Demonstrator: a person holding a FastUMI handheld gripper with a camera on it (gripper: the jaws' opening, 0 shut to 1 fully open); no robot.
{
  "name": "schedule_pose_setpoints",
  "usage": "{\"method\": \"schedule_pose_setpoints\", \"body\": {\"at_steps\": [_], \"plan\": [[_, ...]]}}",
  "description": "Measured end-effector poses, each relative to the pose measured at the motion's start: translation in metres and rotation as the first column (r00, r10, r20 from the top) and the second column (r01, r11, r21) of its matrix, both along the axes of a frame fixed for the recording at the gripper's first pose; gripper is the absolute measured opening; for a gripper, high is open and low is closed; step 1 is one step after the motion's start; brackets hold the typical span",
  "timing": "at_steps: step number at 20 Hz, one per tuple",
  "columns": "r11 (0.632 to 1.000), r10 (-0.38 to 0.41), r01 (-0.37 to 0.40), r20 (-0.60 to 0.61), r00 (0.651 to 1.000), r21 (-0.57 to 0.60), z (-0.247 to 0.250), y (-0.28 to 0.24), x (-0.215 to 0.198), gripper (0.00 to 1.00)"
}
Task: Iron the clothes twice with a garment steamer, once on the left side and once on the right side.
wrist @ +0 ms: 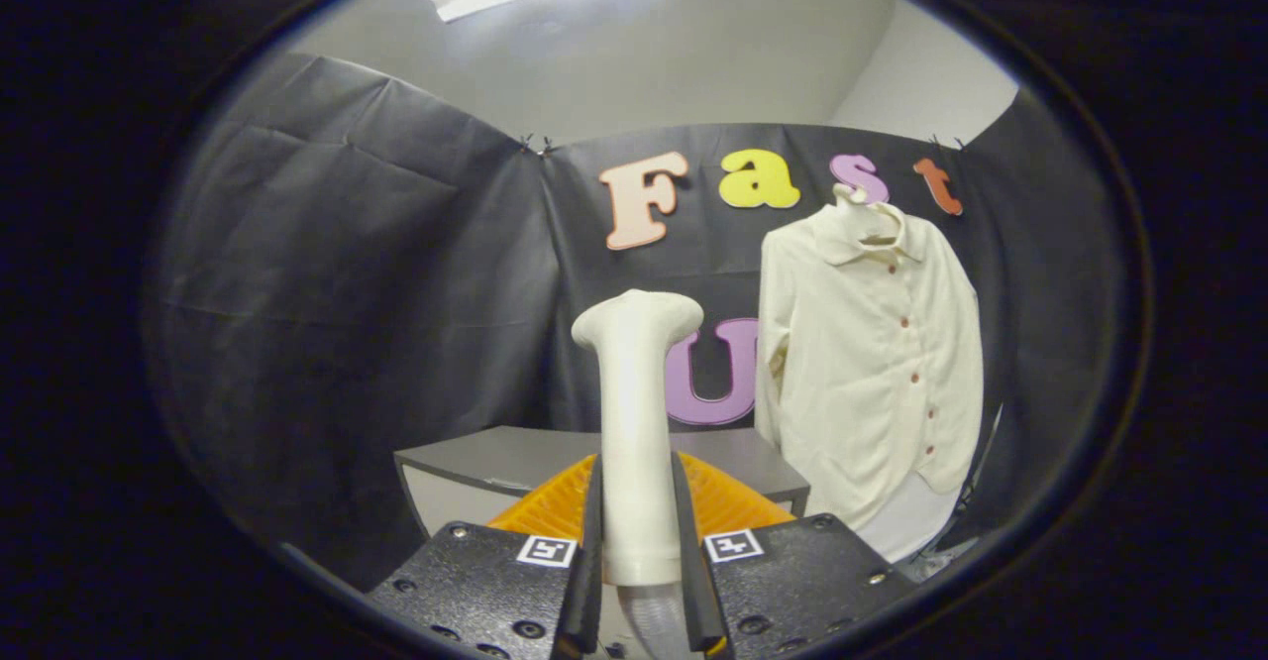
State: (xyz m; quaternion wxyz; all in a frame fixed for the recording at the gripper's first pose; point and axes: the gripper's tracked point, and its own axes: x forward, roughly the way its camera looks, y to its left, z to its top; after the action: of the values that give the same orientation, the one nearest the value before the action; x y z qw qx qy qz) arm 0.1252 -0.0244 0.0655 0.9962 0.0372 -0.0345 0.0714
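Observation:
My gripper (639,526) is shut on the white garment steamer (636,412), both fingers pressing on its handle. The steamer stands upright between the fingers, its flared head at the top, and a ribbed hose leaves its lower end. A cream button-up shirt (872,363) hangs on a hanger against the black booth wall, beyond the fingers and to the right of the steamer head, apart from it.
An orange ribbed tray (728,506) lies just behind the fingers on a grey table (515,457). Black cloth walls close the booth at the left, back and right.

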Motion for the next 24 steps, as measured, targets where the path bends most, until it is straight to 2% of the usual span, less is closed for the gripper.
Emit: {"method": "schedule_pose_setpoints", "body": {"at_steps": [3, 6, 10, 16, 24], "plan": [[0.999, -0.012, 0.011, -0.033, 0.999, -0.036, -0.016, 0.016, 0.007, 0.33], [1.000, -0.017, 0.016, -0.069, 0.997, -0.020, -0.026, 0.020, 0.010, 0.33], [0.995, -0.089, 0.087, -0.074, 0.993, -0.042, -0.030, 0.000, 0.008, 0.33], [0.985, -0.150, 0.142, -0.079, 0.986, -0.101, -0.031, -0.008, -0.019, 0.33], [0.986, -0.131, 0.120, -0.091, 0.987, -0.112, -0.028, 0.004, -0.060, 0.33]]}}
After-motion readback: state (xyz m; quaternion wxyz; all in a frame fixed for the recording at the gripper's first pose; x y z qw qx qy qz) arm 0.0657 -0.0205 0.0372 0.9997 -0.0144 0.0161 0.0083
